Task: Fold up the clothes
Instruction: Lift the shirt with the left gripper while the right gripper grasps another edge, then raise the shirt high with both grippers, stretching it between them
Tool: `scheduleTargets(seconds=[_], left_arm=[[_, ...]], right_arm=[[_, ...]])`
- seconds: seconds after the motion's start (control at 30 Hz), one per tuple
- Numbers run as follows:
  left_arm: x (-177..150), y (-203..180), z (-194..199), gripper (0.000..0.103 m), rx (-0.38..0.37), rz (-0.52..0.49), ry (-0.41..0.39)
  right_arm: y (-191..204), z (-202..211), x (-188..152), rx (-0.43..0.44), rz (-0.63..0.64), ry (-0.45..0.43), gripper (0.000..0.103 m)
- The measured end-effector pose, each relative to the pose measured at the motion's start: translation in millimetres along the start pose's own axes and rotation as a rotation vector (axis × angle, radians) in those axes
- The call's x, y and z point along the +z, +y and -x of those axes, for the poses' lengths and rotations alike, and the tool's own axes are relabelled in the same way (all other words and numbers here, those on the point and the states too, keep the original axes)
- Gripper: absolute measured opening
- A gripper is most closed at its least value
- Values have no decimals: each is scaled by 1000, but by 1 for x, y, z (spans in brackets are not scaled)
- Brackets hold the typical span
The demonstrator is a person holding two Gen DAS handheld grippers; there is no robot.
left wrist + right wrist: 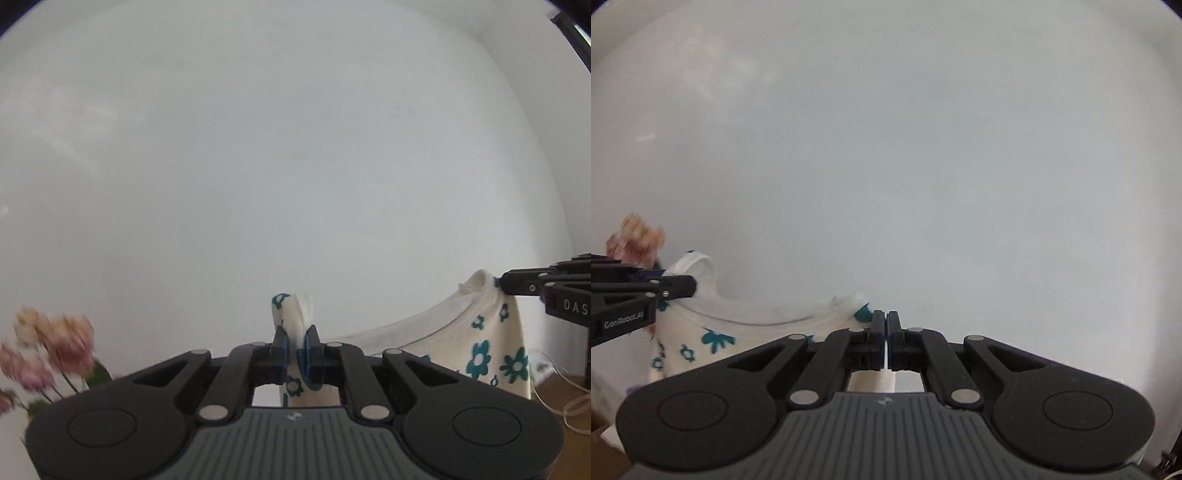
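Left wrist view: the left gripper [296, 338] is pinching a bunched fold of a cream garment [480, 354] printed with teal flowers, a tuft of cloth poking up between its closed jaws. The garment is hanging in the air, its ribbed neckline stretching rightward to the right gripper [499, 284], which is clamping the other shoulder at the frame's edge. A plain white wall [295, 147] is filling the background; blurred pink orchid blooms [51, 343] are showing at lower left, and a wooden surface [557, 391] with a pale cord at lower right.

Right wrist view: the right gripper [886, 325] is holding its jaws almost together, the garment's [713, 332] edge caught between them. The cloth is sagging leftward to the left gripper [692, 286], which is gripping the far shoulder. The blooms [635, 236] are blurring behind it.
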State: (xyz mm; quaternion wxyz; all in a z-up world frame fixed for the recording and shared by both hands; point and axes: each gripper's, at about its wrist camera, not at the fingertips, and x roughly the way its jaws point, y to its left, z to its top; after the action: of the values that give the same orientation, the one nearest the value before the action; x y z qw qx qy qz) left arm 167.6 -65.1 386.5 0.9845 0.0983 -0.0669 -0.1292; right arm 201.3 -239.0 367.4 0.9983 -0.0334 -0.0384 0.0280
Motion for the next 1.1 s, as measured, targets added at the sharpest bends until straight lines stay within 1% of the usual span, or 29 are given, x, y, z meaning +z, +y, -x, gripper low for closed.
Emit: scheduleTargets(seconds=[0.03, 0.07, 0.1, 0.13, 0.2, 0.23, 0.33, 0.4, 0.47, 0.57, 0.67, 0.7, 0.73, 0.77, 0.8, 0.87, 0.9, 0.93, 0.97, 1.0, 1.03, 1.07, 1.1], left_arm=[[19, 4, 1, 8, 32, 10, -42], [37, 9, 3, 7, 56, 24, -74], [47, 14, 5, 7, 50, 47, -93], [57, 18, 8, 7, 45, 70, -112], [58, 20, 13, 7, 13, 89, -102], [46, 15, 14, 7, -6, 66, -71], [9, 1, 17, 7, -62, -2, 23], [-34, -6, 25, 7, -102, -30, 114], [-88, -12, 41, 7, -168, -31, 216], [-173, -16, 75, 7, -267, 9, 378], [-249, -17, 106, 7, -315, 87, 536], [-268, -18, 115, 8, -317, 94, 570], [-287, -18, 124, 7, -318, 100, 605], [-303, -6, 133, 7, -306, 110, 634], [-310, 3, 144, 8, -294, 123, 648], [-324, 20, 166, 8, -271, 147, 676], [-326, 26, 173, 10, -259, 158, 686], [-329, 31, 179, 16, -247, 168, 695], [-338, 44, 170, 18, -231, 178, 711], [-339, 49, 178, 25, -221, 184, 713], [-340, 55, 185, 32, -211, 189, 714], [-339, 59, 192, 34, -206, 194, 707], [-339, 63, 199, 36, -202, 198, 700]], right_arm=[[-1, 1, 20, -45, 2, -57, 0], [-3, 4, 35, -71, 1, -101, 0], [-5, 6, 50, -97, 1, -144, 0], [-9, 7, 60, -85, -30, -153, 0], [-12, 7, 64, -32, -59, -126, 0], [-9, 7, 57, -11, -43, -108, 0], [2, 2, 14, 64, 7, -18, 0], [10, 1, -28, 141, 20, 78, 0], [19, 6, -81, 206, 44, 176, 0], [33, 19, -169, 320, 53, 356, 0], [54, 47, -250, 414, 29, 521, 0], [62, 58, -276, 441, 18, 574, 0], [64, 76, -297, 466, -12, 620, 0], [68, 81, -315, 483, -45, 663, 0], [71, 96, -325, 494, -75, 697, 0], [70, 120, -342, 522, -126, 734, 3], [69, 127, -343, 536, -143, 741, 5], [67, 134, -345, 551, -159, 748, 6], [74, 136, -342, 566, -150, 743, 7], [81, 138, -340, 581, -141, 738, 16], [88, 139, -338, 595, -131, 733, 35], [94, 140, -336, 610, -121, 728, 43], [101, 142, -333, 625, -112, 722, 49]])
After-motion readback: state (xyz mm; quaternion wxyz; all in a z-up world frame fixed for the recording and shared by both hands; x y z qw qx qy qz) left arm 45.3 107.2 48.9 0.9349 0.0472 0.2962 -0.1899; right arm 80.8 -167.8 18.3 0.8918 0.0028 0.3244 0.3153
